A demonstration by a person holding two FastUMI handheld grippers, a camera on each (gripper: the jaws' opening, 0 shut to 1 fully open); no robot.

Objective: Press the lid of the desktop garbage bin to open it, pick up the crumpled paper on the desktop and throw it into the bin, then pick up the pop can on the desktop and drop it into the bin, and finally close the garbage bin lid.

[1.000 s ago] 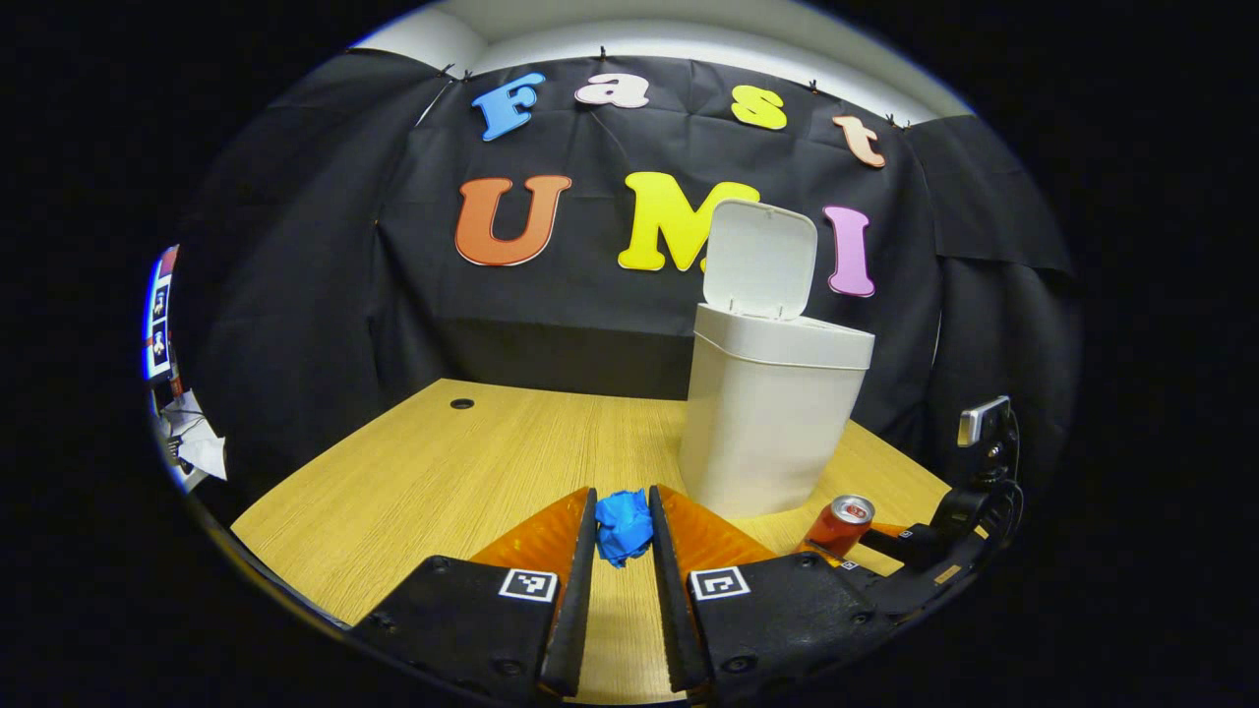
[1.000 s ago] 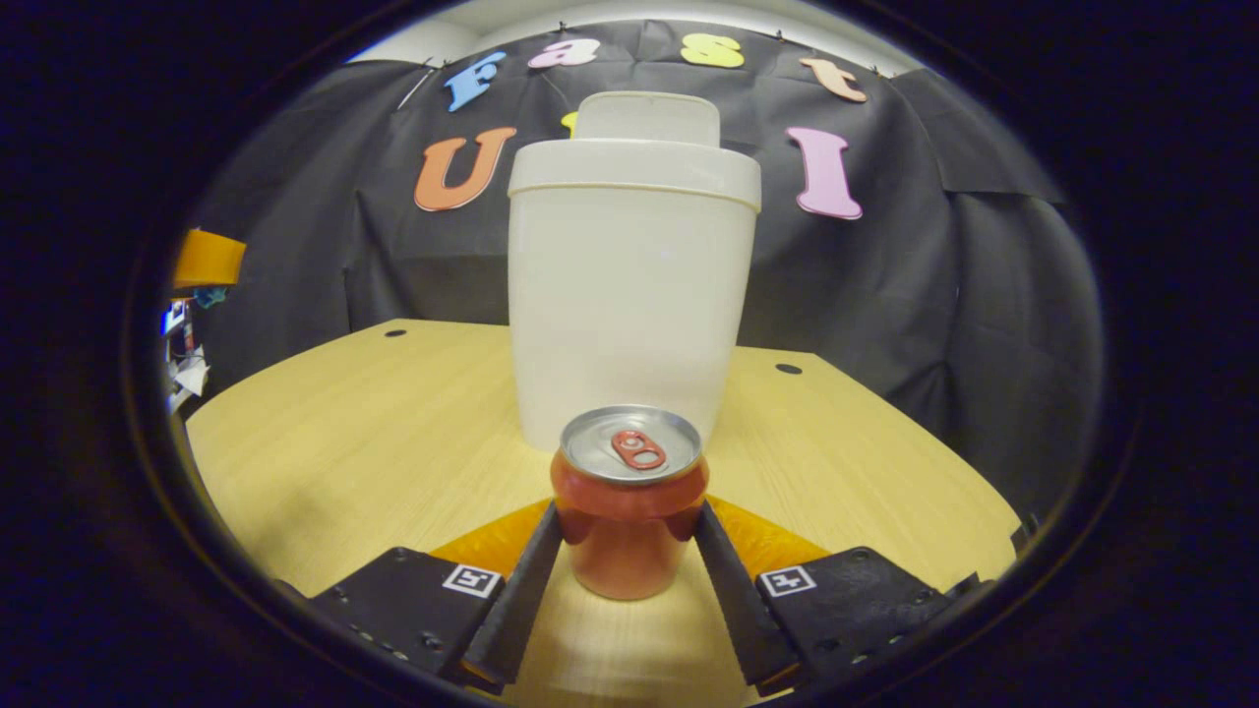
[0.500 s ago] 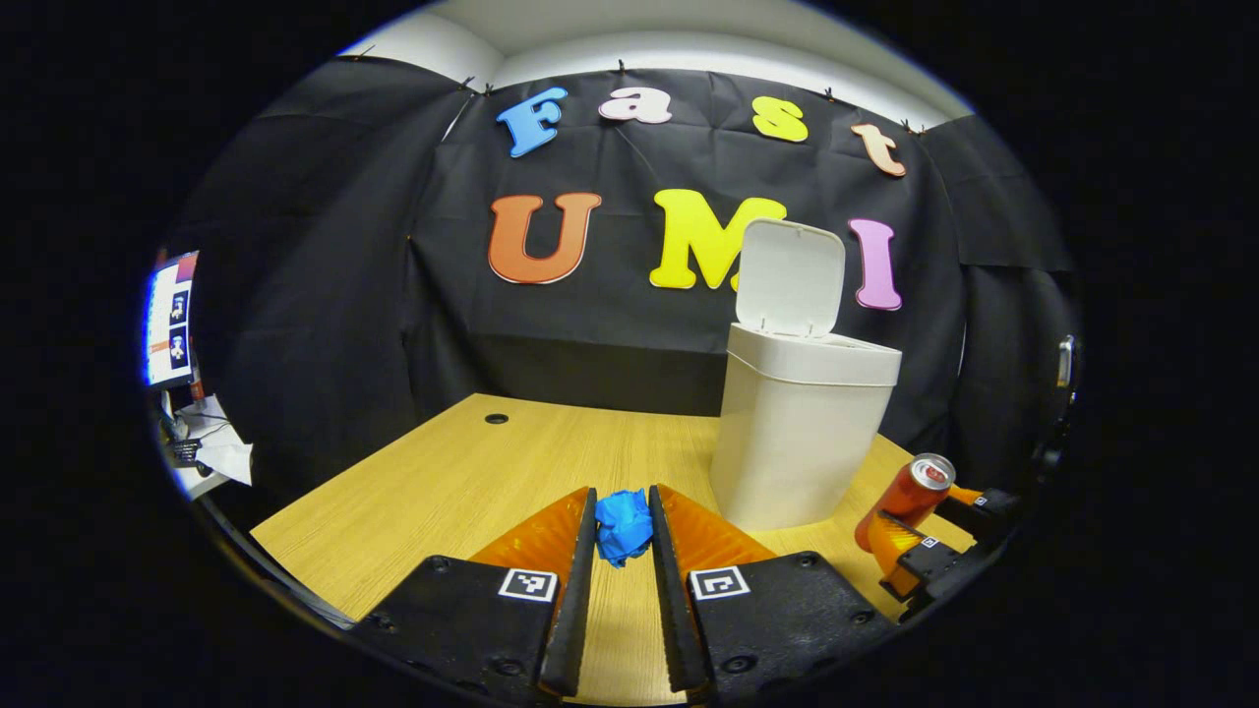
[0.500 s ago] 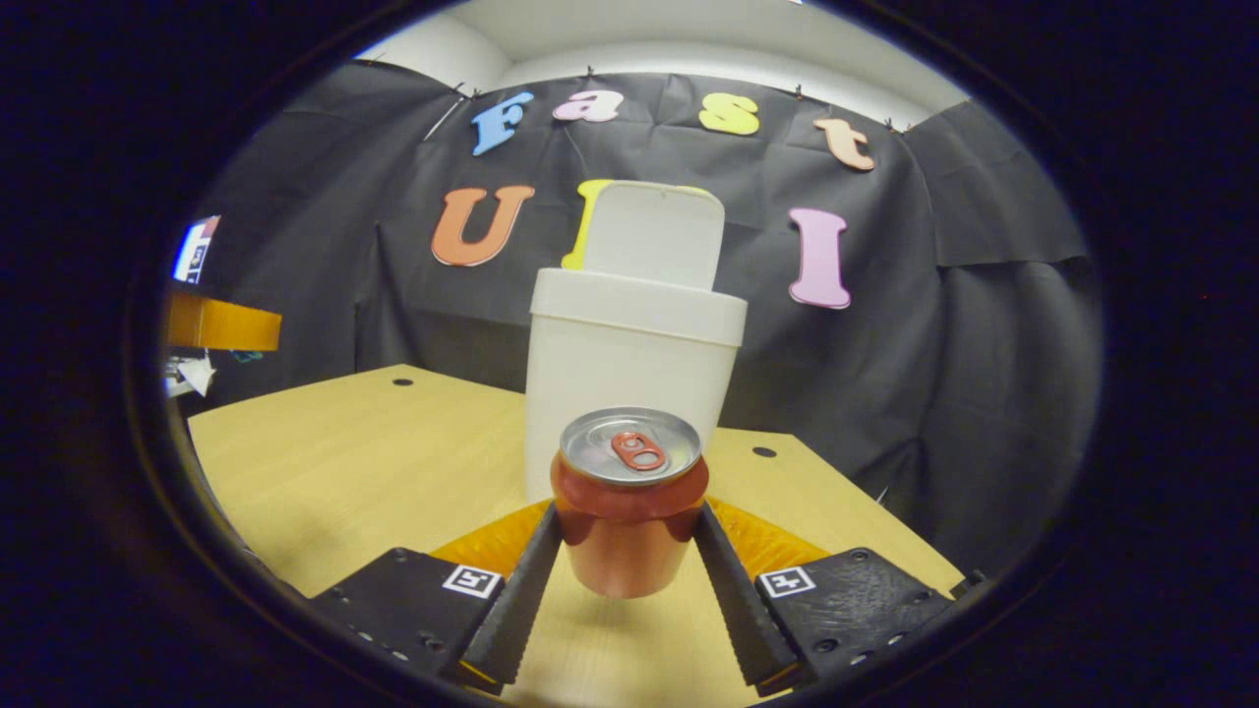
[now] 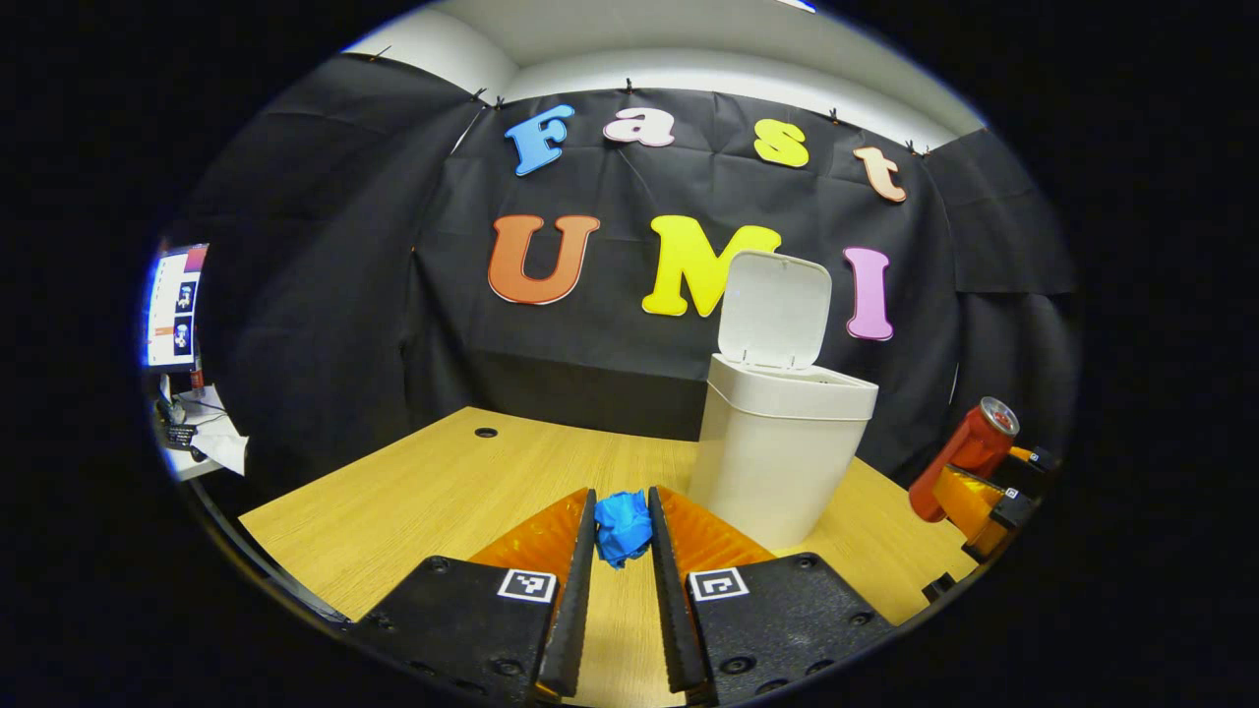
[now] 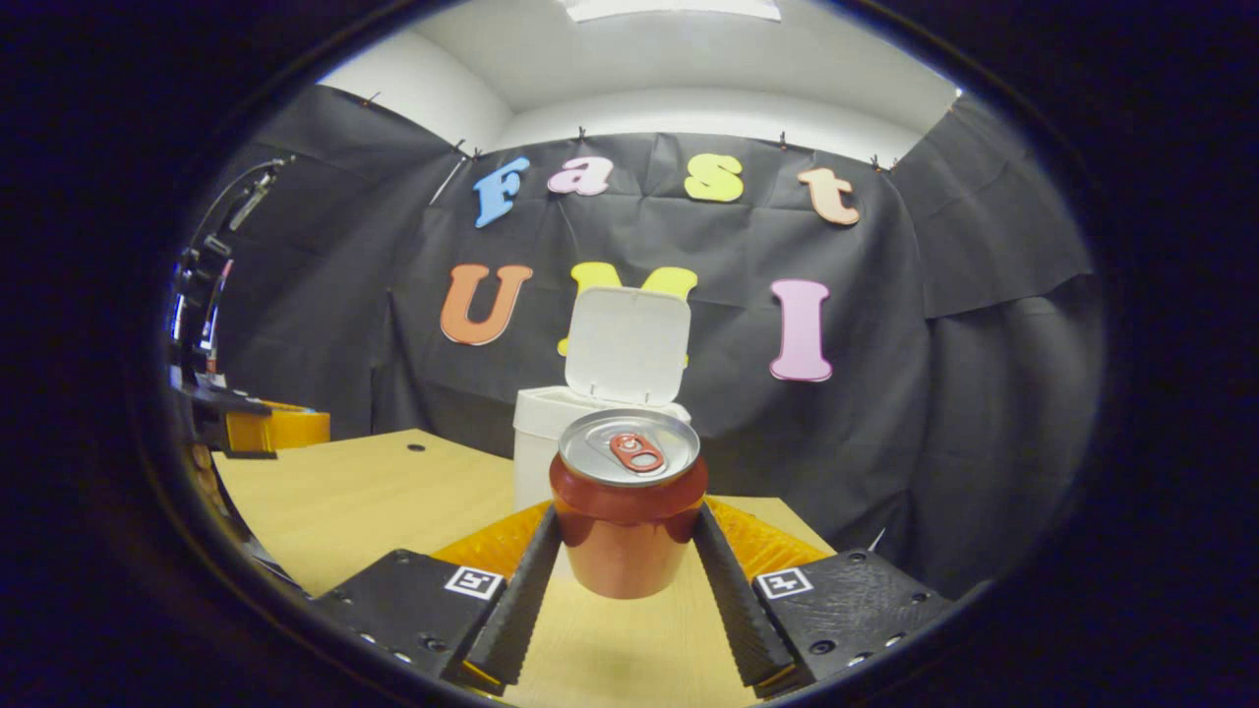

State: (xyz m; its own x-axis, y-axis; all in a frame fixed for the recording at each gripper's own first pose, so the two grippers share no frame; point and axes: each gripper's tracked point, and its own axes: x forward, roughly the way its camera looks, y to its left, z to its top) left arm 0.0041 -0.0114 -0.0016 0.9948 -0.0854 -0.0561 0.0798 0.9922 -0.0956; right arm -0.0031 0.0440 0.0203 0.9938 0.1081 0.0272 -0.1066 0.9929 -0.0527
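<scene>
Blue crumpled paper (image 5: 623,528) sits pinched between our left gripper (image 5: 622,531) fingers in the left gripper view, the jaws drawn narrow on it and carried clear above the light wood-grain tabletop (image 5: 462,492). We judge it is held this way so it can go over the rim. The white plastic desktop bin (image 5: 772,462) stands at about two o'clock from the paper, its hinged white lid (image 5: 775,310) tipped upright at the back so the mouth is free to take things from above. Farther off at three o'clock the right gripper (image 5: 969,482) carries the red pop can (image 5: 962,454), tilted and off the tabletop. We can read no brand or label here; the small square black-and-white markers on the gripper bodies carry patterns, not words.

In the right gripper view, the red pop can (image 6: 628,516) with its silver top and red pull tab is gripped by its sides between the right gripper (image 6: 628,551) fingers, upright, the jaws set to the can's width. It hangs above the tabletop (image 6: 364,501), with the bin (image 6: 536,438) straight behind it at twelve o'clock and the lid (image 6: 627,346) raised. The left gripper (image 6: 261,430) shows at nine o'clock. No writing on the can is visible to us.
</scene>
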